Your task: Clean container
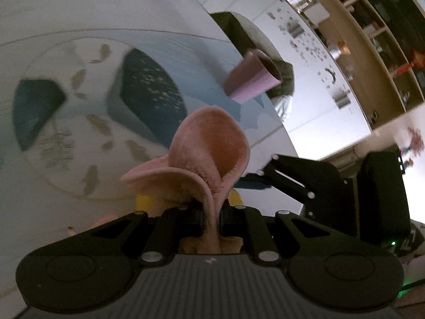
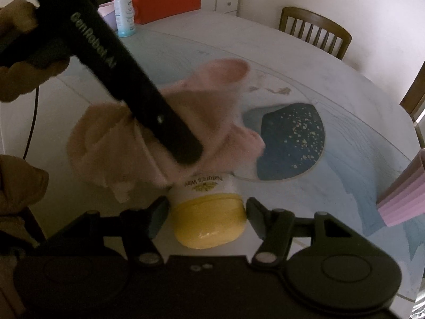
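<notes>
Right gripper (image 2: 207,212) clamped around the yellow cap of the white container (image 2: 209,207), fingers (image 2: 159,212) pressed on both sides of the lid, bottle pointing away over the table (image 2: 318,61). Left gripper (image 1: 211,212) pinched nearly closed on a pink cloth (image 1: 209,143), fabric bunched up and flopping out past the fingertips. In the right wrist view, cloth (image 2: 164,122) draped right over the far end of the container, black left tool slanting down onto it, gloved hand (image 2: 18,53) gripping the handle. Purple cup (image 1: 252,78) beyond the container, spray bottle (image 2: 124,13) and red box (image 2: 167,2) further back.
</notes>
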`<state>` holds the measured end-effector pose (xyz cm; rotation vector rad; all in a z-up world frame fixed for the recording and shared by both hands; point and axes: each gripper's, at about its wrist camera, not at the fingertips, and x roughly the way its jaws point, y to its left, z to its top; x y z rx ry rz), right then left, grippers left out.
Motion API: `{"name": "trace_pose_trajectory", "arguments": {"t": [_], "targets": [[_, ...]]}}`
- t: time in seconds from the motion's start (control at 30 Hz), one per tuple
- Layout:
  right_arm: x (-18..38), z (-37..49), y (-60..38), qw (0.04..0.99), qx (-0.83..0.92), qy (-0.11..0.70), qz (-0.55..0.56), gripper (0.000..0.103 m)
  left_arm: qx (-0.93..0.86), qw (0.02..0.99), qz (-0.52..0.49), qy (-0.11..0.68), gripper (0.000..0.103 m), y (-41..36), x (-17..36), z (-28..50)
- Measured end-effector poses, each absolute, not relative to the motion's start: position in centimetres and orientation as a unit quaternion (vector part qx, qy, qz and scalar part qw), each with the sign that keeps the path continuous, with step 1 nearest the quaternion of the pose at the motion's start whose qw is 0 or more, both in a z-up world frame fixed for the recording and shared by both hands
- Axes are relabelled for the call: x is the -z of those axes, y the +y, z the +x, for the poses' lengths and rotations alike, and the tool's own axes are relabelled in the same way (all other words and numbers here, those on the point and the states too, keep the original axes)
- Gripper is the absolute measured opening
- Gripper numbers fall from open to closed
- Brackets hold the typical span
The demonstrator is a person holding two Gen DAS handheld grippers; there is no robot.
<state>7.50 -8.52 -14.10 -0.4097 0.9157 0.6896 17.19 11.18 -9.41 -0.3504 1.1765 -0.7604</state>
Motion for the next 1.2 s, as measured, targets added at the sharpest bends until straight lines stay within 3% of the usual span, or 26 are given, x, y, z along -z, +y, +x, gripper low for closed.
{"name": "trace_pose_trajectory", "arguments": {"t": [0.3, 0.7, 1.2], "targets": [[14.4, 7.6, -8.1, 0.818, -0.324, 0.432, -0.196, 0.064, 0.29, 0.773, -0.172, 0.537, 0.01, 14.4, 9.8, 18.1], [14.4, 7.5, -8.1, 0.818, -0.325, 0.432, -0.196, 0.064, 0.249, 0.751, -0.205, 0.576, 0.01, 16.6, 14.8, 19.1], [14.4, 7.5, -8.0, 0.818, -0.325, 0.432, -0.197, 0.064, 0.377, 0.759, -0.187, 0.498, 0.011, 13.5, 4.9, 16.4]]}}
